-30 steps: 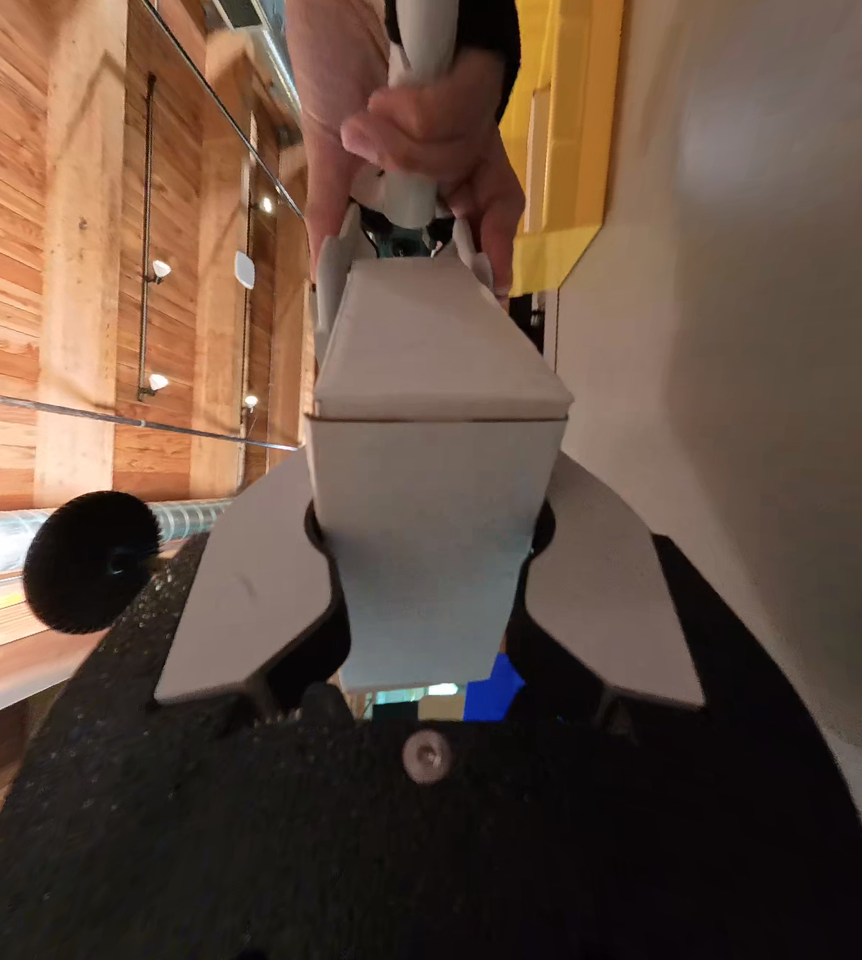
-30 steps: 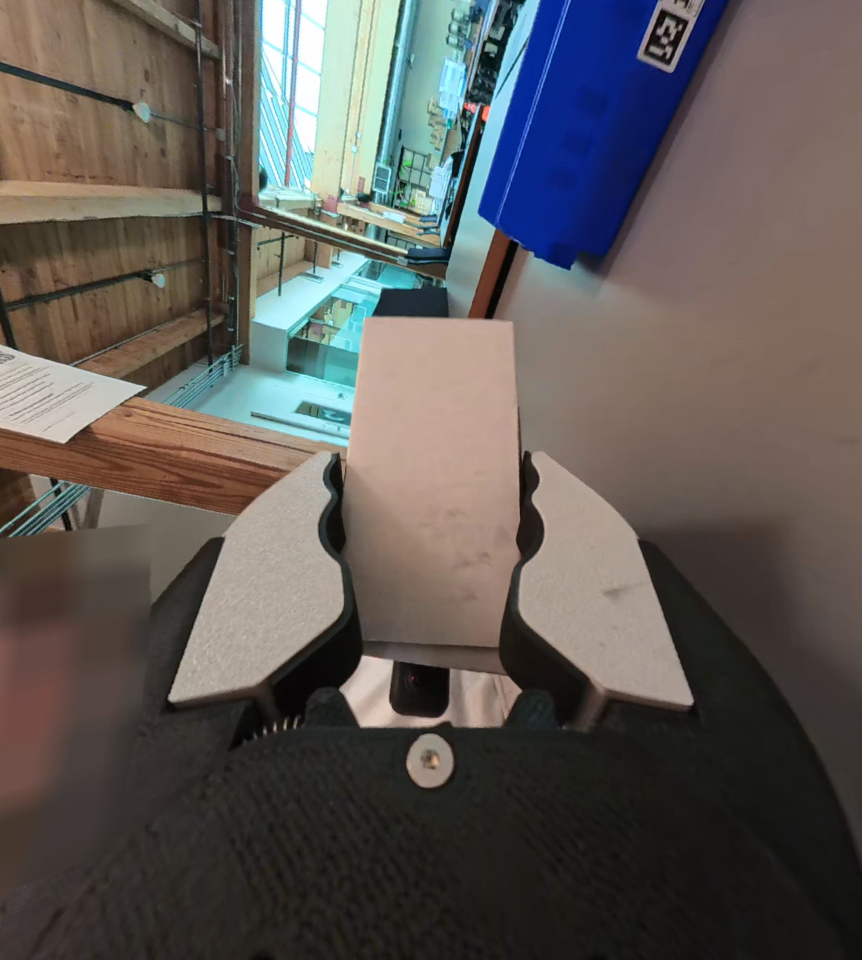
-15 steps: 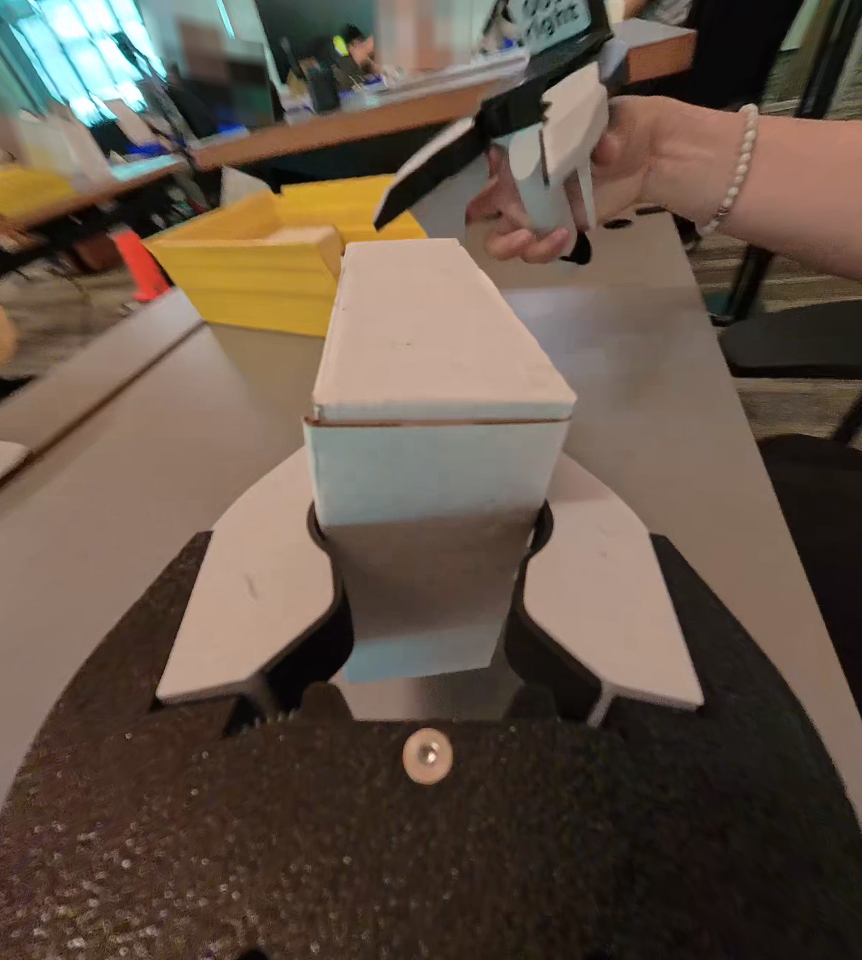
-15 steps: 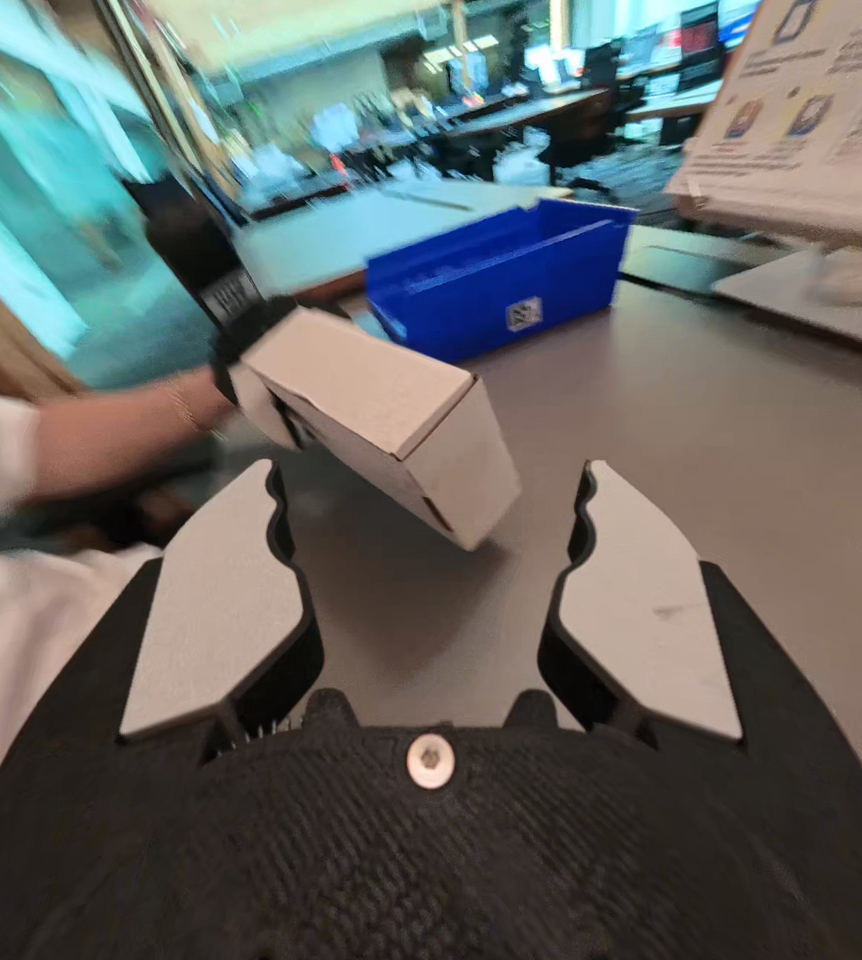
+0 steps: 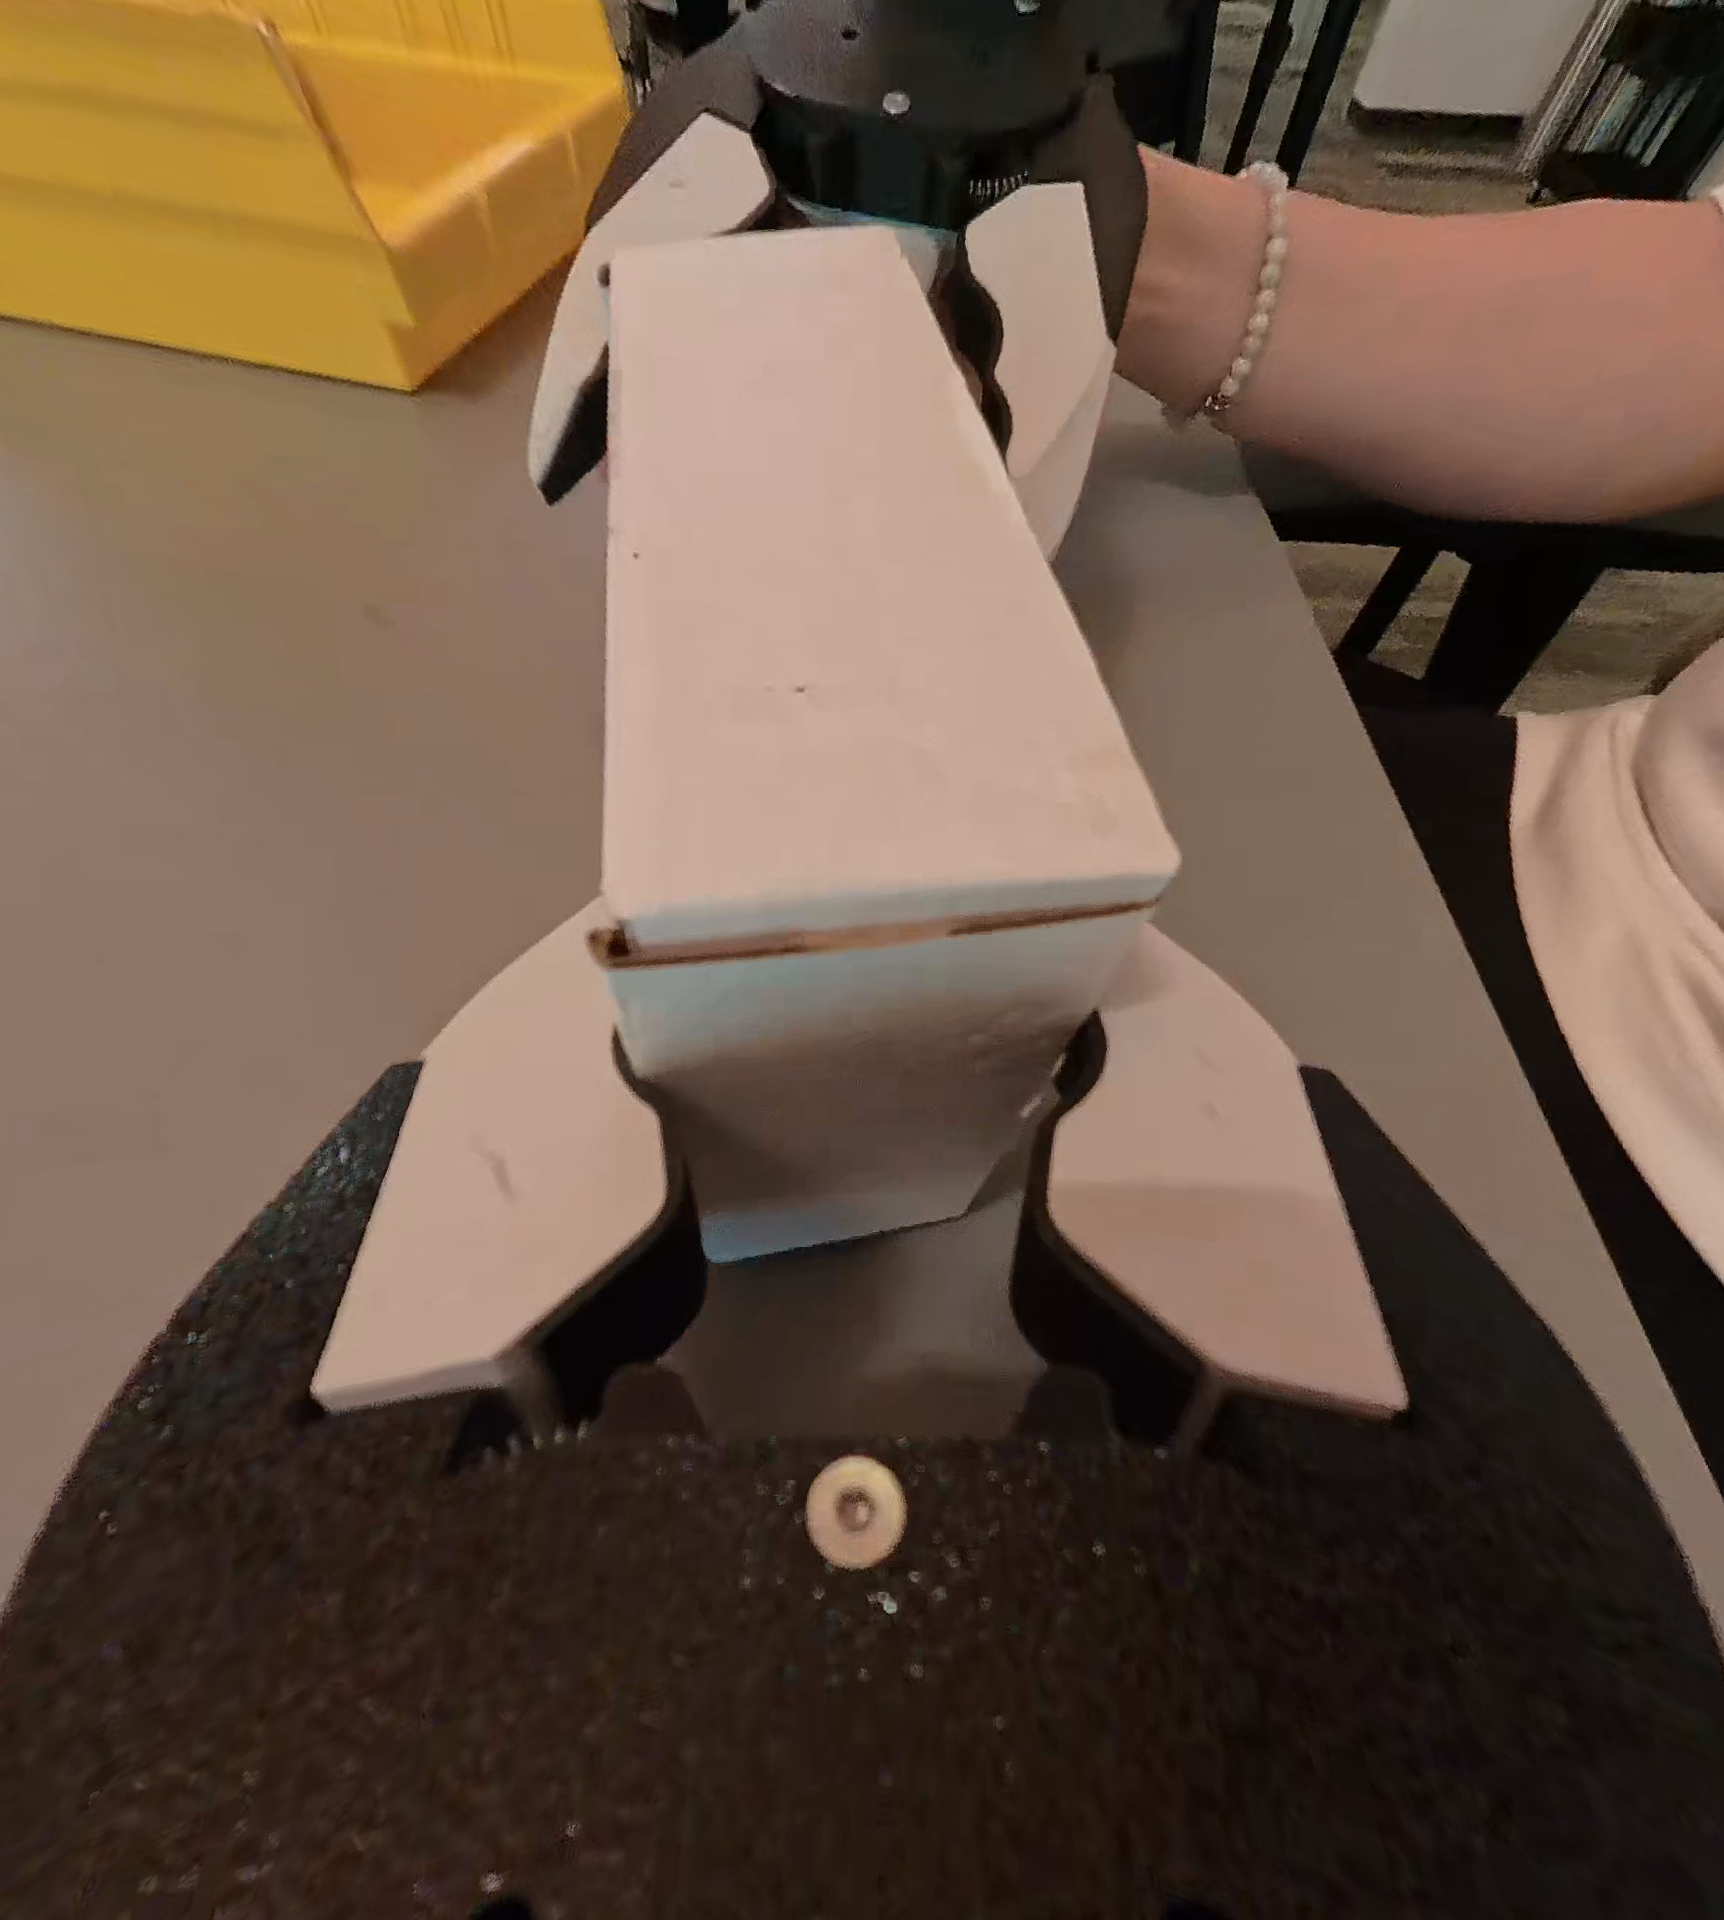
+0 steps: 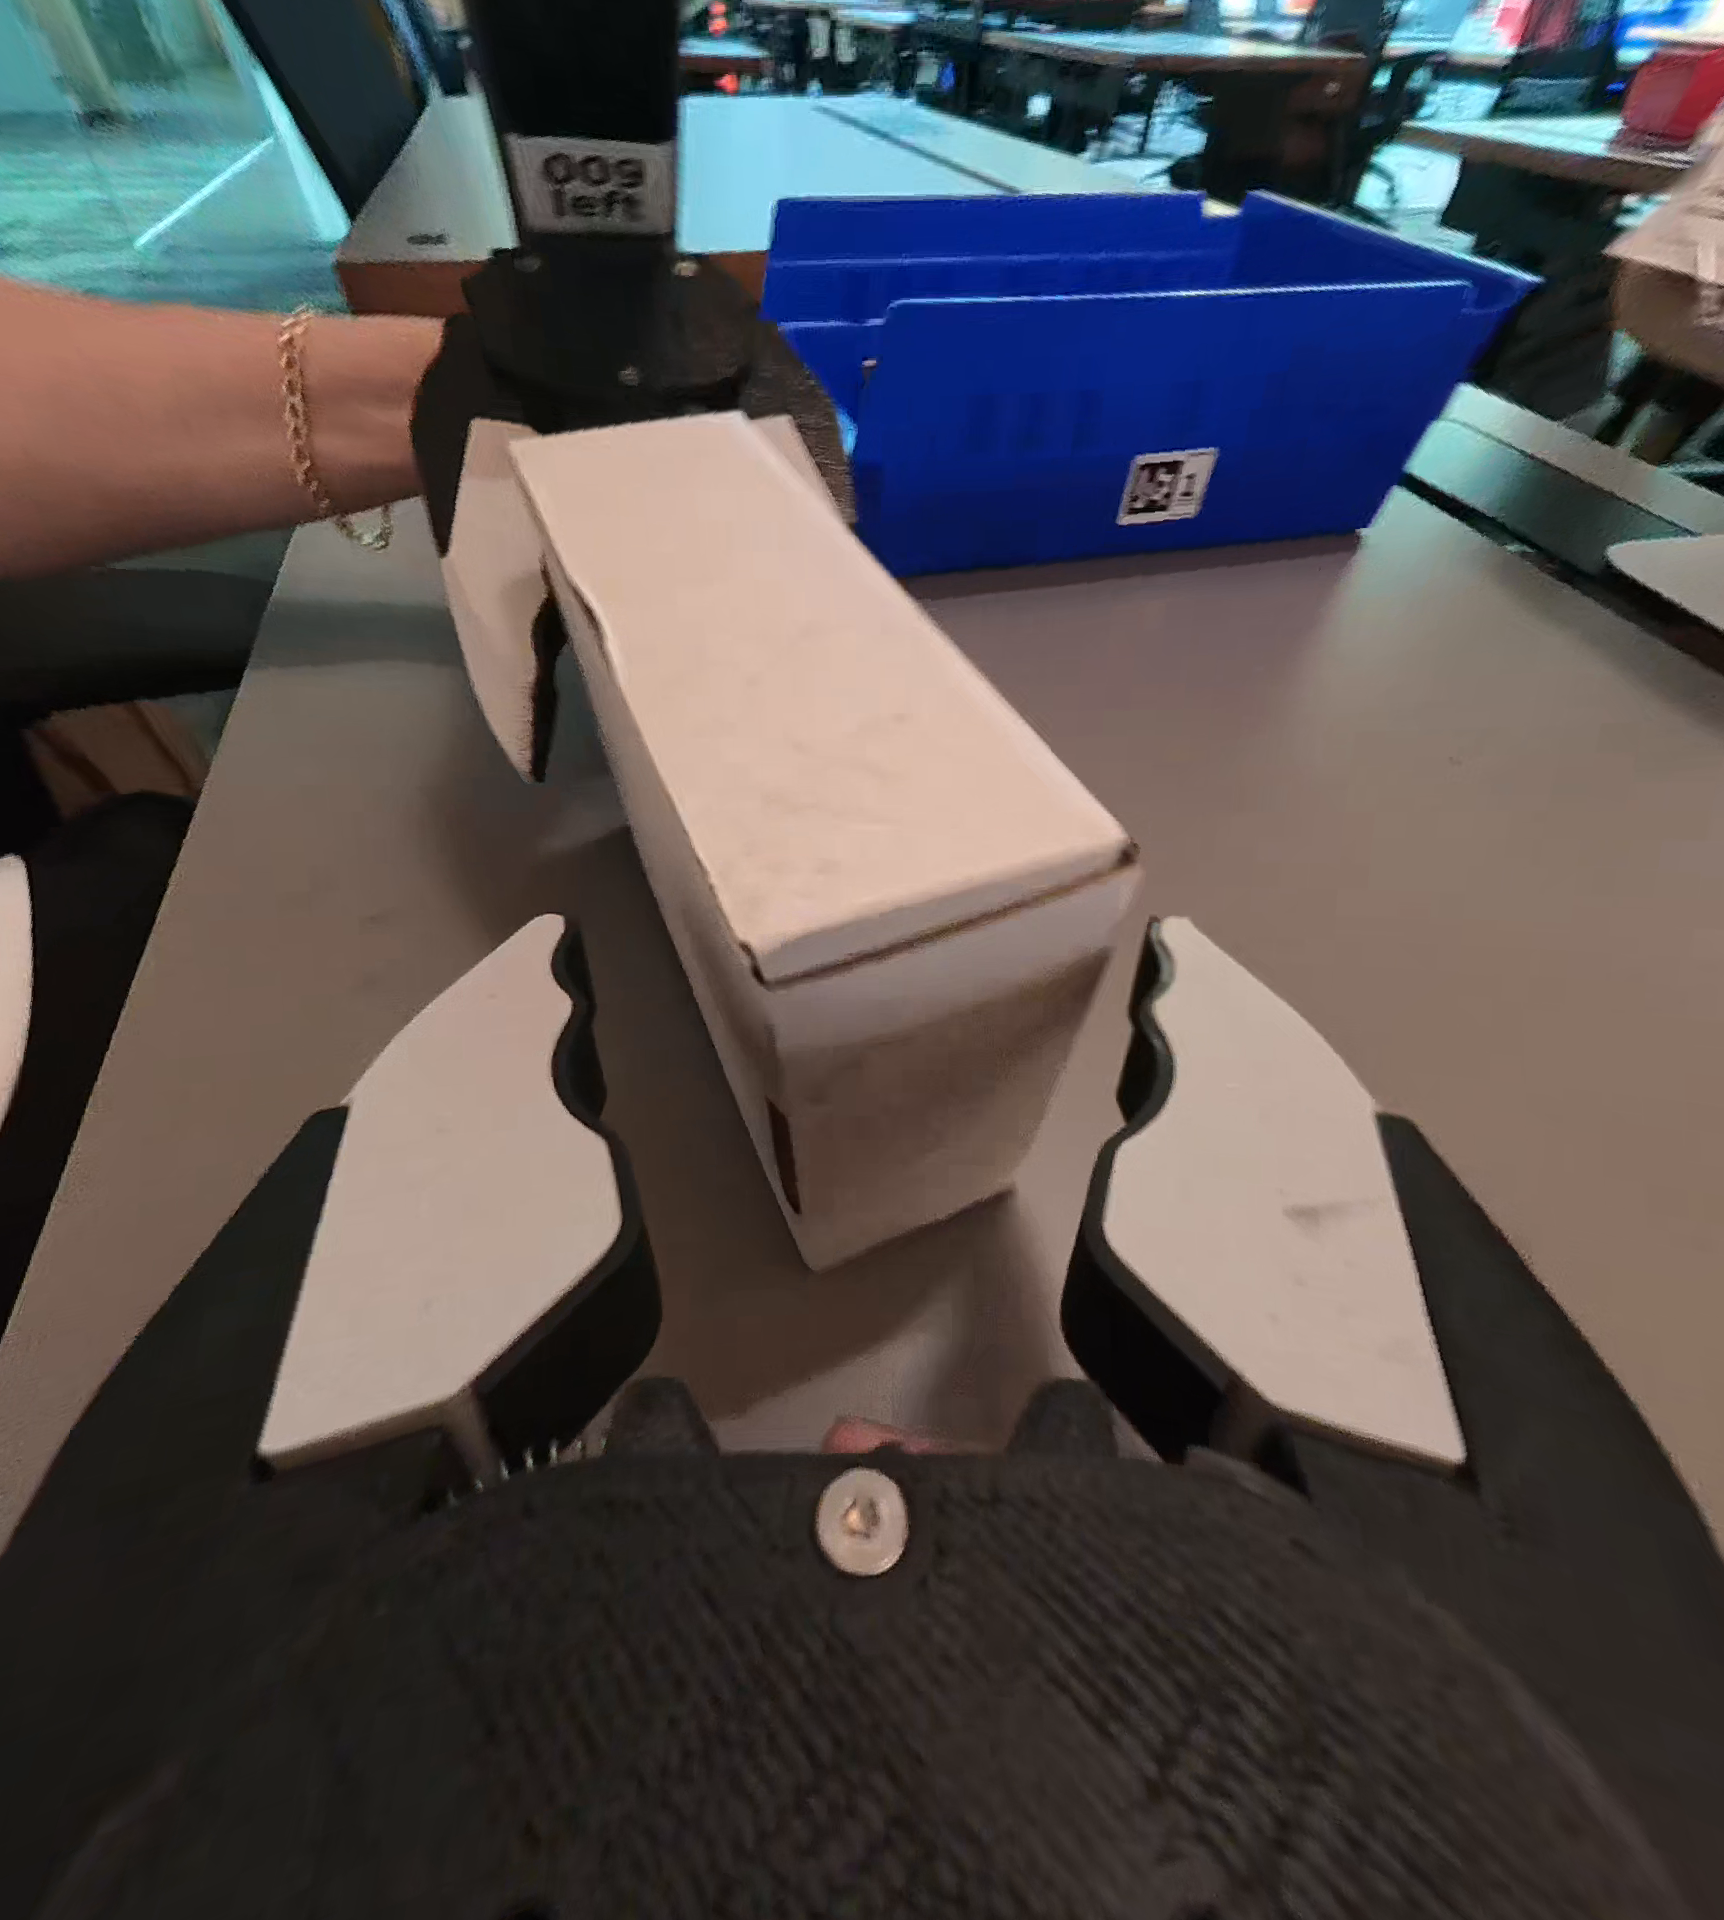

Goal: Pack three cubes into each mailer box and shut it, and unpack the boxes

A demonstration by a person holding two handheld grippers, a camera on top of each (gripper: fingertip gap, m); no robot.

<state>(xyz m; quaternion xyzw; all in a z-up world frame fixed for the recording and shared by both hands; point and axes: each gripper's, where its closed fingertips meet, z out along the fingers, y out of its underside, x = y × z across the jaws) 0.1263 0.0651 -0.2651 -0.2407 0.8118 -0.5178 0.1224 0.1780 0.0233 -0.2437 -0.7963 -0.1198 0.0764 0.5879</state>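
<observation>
A white mailer box with its lid shut lies lengthwise between my two grippers, low over the grey table. I cannot tell whether it touches the table. My left gripper is shut on the box's near end. In the right wrist view the box runs away from me, and a finger of the left gripper clamps its far end. My right gripper is open, its fingers either side of the box's other end without touching it. It also shows in the left wrist view. No cubes are in view.
A yellow bin stands on the table beyond the box in the left wrist view. A blue bin stands behind the box in the right wrist view. The person's forearms and white clothing are at the table's edge. The left gripper's tips are roughly 8 cm from the right gripper's.
A second ago both grippers held the box, turned on its side. The right gripper let go and pulled away, then came back open around the box's end. The box is level and lower.
</observation>
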